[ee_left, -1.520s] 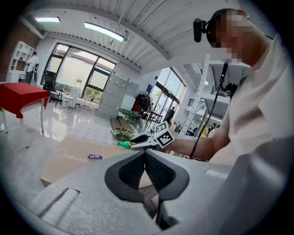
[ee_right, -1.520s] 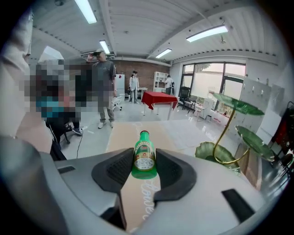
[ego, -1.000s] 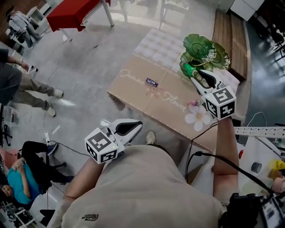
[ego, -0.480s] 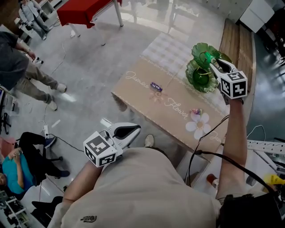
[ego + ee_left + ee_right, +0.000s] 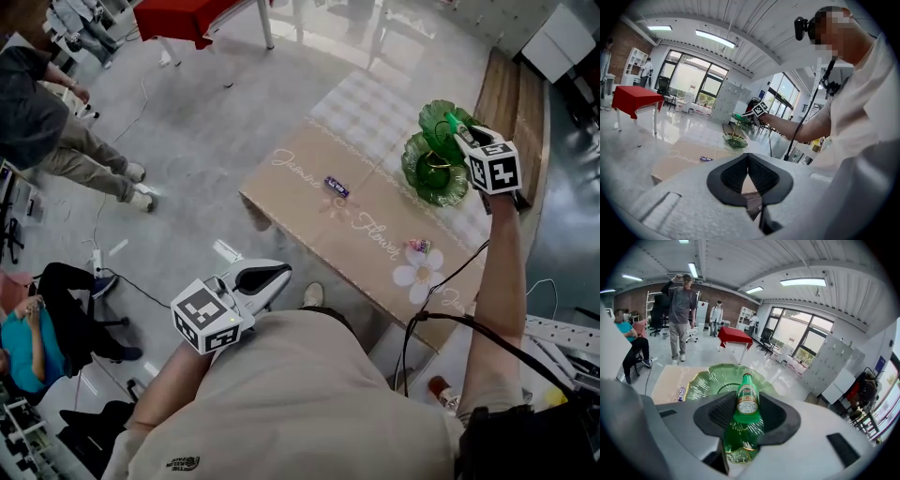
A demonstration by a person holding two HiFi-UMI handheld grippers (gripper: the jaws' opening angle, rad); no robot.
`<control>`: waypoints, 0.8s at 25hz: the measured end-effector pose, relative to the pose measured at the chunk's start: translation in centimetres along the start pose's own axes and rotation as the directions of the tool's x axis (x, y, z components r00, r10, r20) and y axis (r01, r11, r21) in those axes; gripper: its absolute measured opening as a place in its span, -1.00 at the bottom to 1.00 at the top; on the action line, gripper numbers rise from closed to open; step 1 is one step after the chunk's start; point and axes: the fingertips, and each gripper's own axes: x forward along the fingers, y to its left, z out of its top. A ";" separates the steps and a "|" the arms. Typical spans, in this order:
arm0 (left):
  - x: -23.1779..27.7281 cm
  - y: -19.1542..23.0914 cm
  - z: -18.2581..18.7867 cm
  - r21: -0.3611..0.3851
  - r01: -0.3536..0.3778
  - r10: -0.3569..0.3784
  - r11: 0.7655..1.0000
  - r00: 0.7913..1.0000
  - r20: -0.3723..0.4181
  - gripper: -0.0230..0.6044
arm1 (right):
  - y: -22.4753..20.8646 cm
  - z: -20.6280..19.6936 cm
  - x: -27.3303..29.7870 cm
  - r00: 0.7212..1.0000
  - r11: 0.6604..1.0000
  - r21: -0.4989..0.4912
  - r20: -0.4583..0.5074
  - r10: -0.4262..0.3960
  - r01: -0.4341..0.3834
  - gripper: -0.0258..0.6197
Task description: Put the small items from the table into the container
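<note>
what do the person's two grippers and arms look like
Both the left gripper and right gripper are white moulded shells with black ribbed jaw pads, each carrying a white cube of black square markers. A black cable hangs beside the right arm. The person wears a beige short-sleeved shirt.

The right arm (image 5: 499,281) stretches far forward, nearly straight, and the right gripper (image 5: 462,134) tilts downward at its end. Its jaws stand wide, with the pads pressing from both sides on a small green bottle (image 5: 747,401) whose neck sticks out past the fingertips. The left arm (image 5: 173,380) is bent and kept close to the torso. The left gripper (image 5: 277,274) points forward and slightly down, its jaws closed with nothing between the pads.
</note>
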 end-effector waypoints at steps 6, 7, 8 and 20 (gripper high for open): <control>0.3 0.4 0.2 0.005 0.005 -0.005 1.000 1.000 0.001 -0.90 | 0.3 -0.4 0.9 0.999 0.999 -0.036 -0.040 -0.003 0.002 -0.39; 0.3 0.5 0.3 0.006 0.007 -0.007 1.000 1.000 0.001 -0.90 | 0.2 -0.5 0.9 0.999 0.999 -0.039 -0.042 -0.009 0.008 -0.39; 0.2 0.5 0.3 0.006 0.008 -0.008 1.000 1.000 0.001 -0.90 | 0.2 -0.5 0.9 0.999 0.999 -0.043 -0.044 -0.015 0.013 -0.38; -1.5 0.4 0.0 0.019 0.058 -0.058 0.998 0.998 -0.005 -0.90 | 0.7 0.6 -3.5 0.995 0.994 -0.027 0.014 -0.103 0.103 -0.32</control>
